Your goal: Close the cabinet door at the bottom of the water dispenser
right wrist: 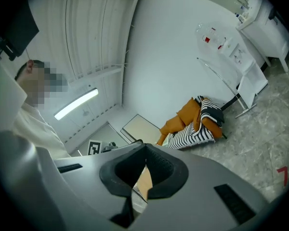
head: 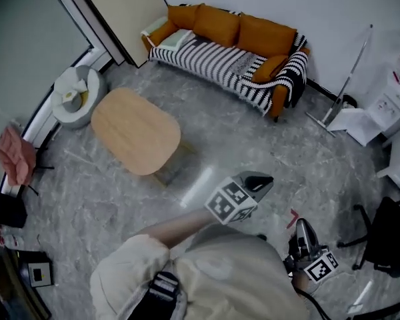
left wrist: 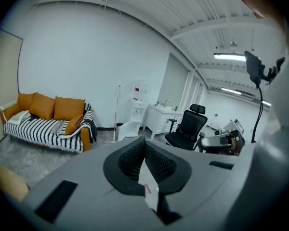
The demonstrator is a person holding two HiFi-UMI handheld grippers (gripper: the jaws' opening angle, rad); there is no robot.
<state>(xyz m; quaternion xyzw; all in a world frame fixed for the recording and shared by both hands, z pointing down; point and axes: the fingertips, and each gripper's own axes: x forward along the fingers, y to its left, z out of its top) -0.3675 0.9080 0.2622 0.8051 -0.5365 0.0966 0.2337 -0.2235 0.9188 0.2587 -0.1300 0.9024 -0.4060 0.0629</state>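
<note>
Grey marble floor (head: 253,145) spreads between an orange sofa (head: 233,39) and an oval wooden table (head: 137,129). By the right wall stands the water dispenser (head: 392,89), its bottom cabinet door (head: 360,124) swung open. Left gripper (head: 259,181) and right gripper (head: 305,229) hang well apart from it, each empty with jaws pressed together.

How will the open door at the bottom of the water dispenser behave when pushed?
The door looks a thin flat panel, so probably light and stiff. Hinged to the water dispenser, it should swing, not slide. The tall narrow body might rock.
</note>
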